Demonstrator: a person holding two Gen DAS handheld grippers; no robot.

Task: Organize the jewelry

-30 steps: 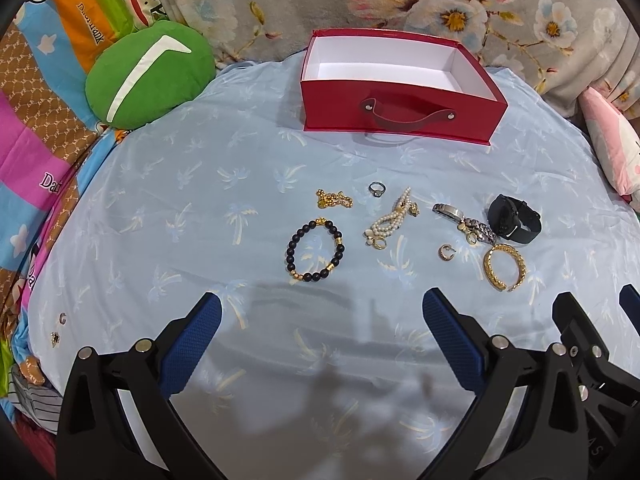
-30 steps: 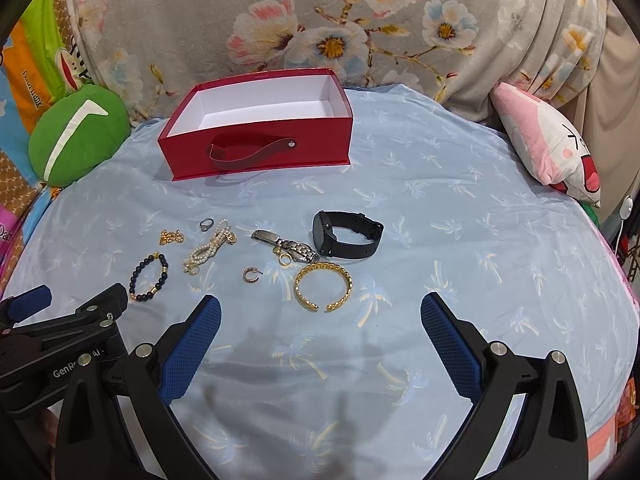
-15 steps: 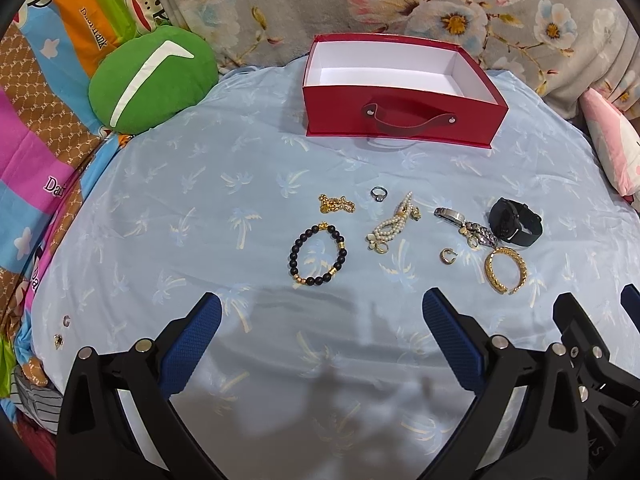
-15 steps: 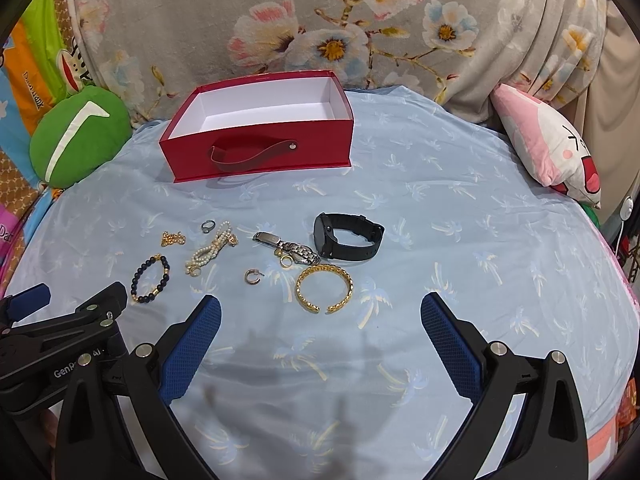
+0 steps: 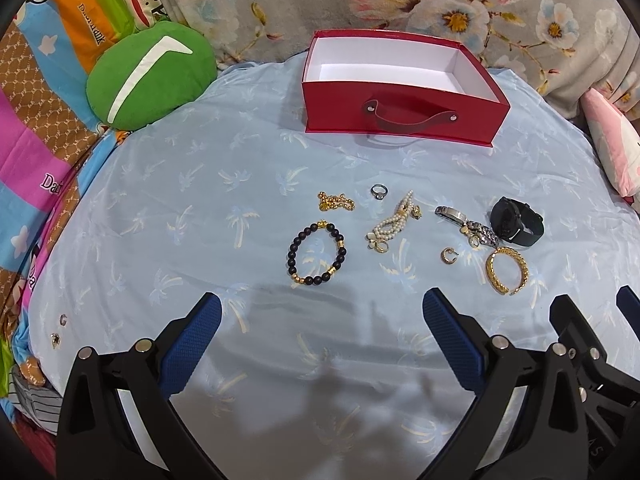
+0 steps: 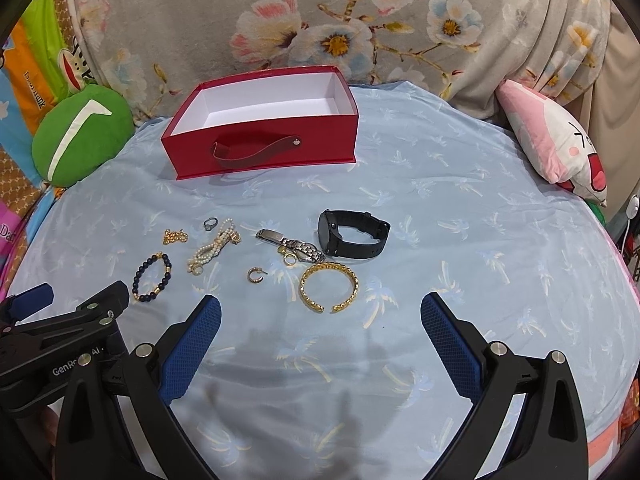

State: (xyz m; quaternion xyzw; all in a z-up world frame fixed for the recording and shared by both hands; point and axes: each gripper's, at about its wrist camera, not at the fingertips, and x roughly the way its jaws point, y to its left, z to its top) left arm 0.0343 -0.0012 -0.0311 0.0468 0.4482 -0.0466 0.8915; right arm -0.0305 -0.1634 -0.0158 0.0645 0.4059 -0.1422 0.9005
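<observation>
An open, empty red box (image 5: 404, 120) (image 6: 264, 148) with a strap handle stands at the back of the blue sheet. In front of it lie a black bead bracelet (image 5: 317, 254) (image 6: 153, 277), a gold chain (image 5: 335, 202), a ring (image 5: 379, 191), a pearl strand (image 5: 390, 228) (image 6: 214, 249), a silver watch (image 5: 468, 224) (image 6: 294, 246), a small hoop earring (image 5: 447, 255) (image 6: 255, 275), a gold cuff (image 5: 506, 270) (image 6: 329, 286) and a black watch (image 5: 516, 222) (image 6: 352, 234). My left gripper (image 5: 320, 344) is open, short of the bead bracelet. My right gripper (image 6: 320, 344) is open, short of the gold cuff.
A green round cushion (image 5: 148, 74) (image 6: 80, 134) lies at the back left. A pink pillow (image 6: 556, 140) lies at the back right. Floral fabric (image 6: 320, 16) rises behind the box. Small studs (image 5: 58, 328) lie at the sheet's left edge.
Both views have pulled back slightly, so the jewelry and the box sit a little farther and lower in the frame. Nothing on the sheet has moved. Both grippers stay open.
</observation>
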